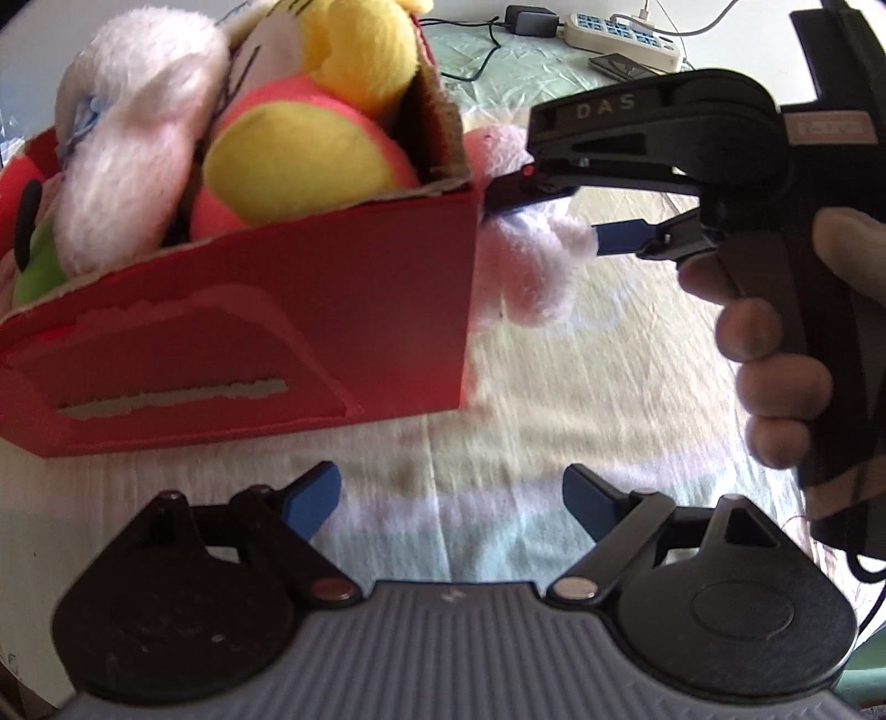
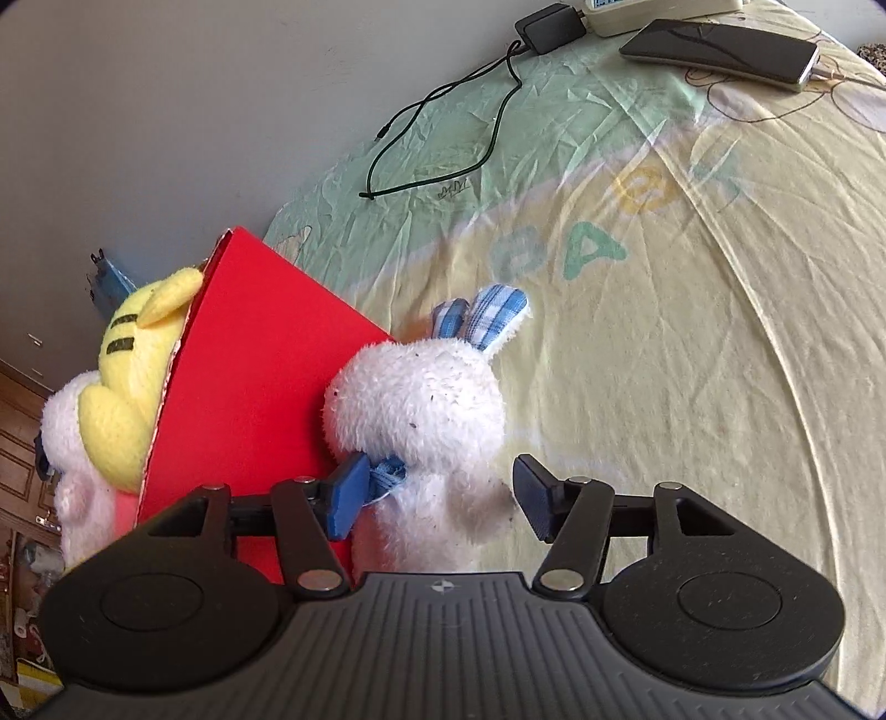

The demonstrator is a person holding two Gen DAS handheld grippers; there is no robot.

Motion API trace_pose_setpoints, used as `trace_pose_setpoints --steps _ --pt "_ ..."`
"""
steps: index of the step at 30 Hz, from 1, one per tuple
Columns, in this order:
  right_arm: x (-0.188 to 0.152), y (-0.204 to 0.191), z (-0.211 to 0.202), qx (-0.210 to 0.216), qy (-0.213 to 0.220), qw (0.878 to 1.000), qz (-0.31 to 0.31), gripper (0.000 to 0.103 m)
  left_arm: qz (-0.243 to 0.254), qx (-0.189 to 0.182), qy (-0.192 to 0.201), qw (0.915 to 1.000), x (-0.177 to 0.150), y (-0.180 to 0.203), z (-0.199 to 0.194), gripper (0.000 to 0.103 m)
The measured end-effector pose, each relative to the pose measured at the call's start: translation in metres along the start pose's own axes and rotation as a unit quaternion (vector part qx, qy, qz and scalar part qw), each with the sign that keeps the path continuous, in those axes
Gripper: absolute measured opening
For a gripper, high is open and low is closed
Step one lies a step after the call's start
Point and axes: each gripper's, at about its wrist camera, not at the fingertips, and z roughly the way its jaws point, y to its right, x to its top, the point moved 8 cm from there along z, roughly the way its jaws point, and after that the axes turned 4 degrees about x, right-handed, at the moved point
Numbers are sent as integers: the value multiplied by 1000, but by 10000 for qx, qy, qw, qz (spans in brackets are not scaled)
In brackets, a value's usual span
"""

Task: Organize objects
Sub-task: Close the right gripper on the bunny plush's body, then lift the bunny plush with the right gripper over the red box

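So there's a red cardboard box (image 1: 310, 310) sitting on a bed sheet (image 2: 692, 360) printed in pale yellow and green, and it's stuffed with plush toys: a yellow tiger-striped one (image 2: 133, 376), a fluffy white one (image 1: 133, 144) and a pink-and-yellow one (image 1: 299, 149) piled on top of each other.

Outside the box, right against its side wall, lies a white plush bunny (image 2: 421, 404) with blue checked ears and a blue ribbon at the neck. The right gripper (image 2: 437, 498) is around it at the neck, jaws spread; the left pad looks like it's touching the ribbon, while the other pad stands off the fur with a clear gap, so it isn't clamped. The left wrist view shows a person's hand (image 1: 775, 360) holding that gripper's handle.

The left gripper (image 1: 451, 501) hangs over bare sheet in front of the box, jaws wide apart with nothing between them.

Far end of the bed: a phone (image 2: 720, 50), a black charger (image 2: 548, 25) with its cable, and a power strip (image 1: 620, 36).
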Motion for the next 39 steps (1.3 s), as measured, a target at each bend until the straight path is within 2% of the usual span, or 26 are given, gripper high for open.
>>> trace_pose_setpoints --steps 1,4,6,11,17,21,24,29,33,39 --pt "0 0 3 39 -19 10000 43 63 4 -8 4 10000 0 0 0 88" --pt "-4 -2 8 302 -182 9992 210 50 20 -96 26 9999 2 2 -3 85" --pt "-5 -1 6 355 -194 9987 309 46 56 -163 69 9998 3 5 -5 85" --pt "-12 2 -9 422 -285 9983 294 43 298 -494 242 9980 2 24 -18 84" --pt "-29 17 -40 422 -333 9981 302 42 805 -872 550 9914 1 54 -35 87" --pt "-43 32 -65 419 -416 9977 327 42 1142 -853 771 9868 2 72 -32 89" --pt "-55 41 -83 413 -442 9974 395 42 1165 -959 664 9863 1 86 -17 88" --pt "-78 50 -104 421 -480 9968 471 42 1289 -1132 542 9837 -8 107 -15 87" --pt "-90 53 -117 421 -512 9968 457 42 1393 -1286 439 9809 -14 122 -9 77" --pt "-100 49 -132 290 -462 9980 322 42 1625 -1470 367 9750 -21 139 -6 70"
